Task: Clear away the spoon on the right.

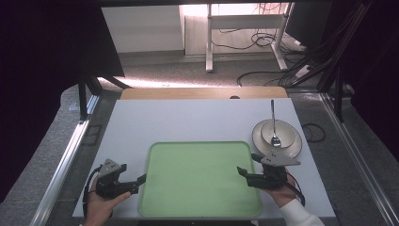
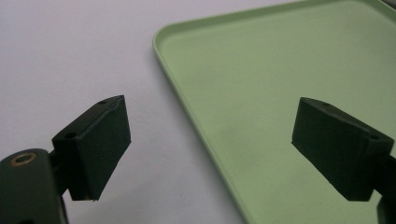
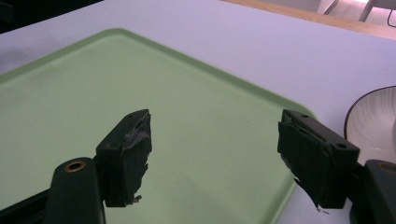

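My left claw (image 1: 141,179) and right claw (image 1: 248,165) both stand apart, holding nothing, at the green tray's (image 1: 200,207) two side edges. The tray lies on a white surface (image 1: 188,120); beyond that, grey floor, desk legs (image 1: 209,37) and cables (image 1: 263,75).

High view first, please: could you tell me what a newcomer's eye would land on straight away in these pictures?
The big pale green tray lies bare in the middle of the white table. One open black tool flanks it on each side, the left tool at its left rim and the right tool at its right rim, neither holding anything. Behind the right tool a spoon rests in a white bowl on a plate.
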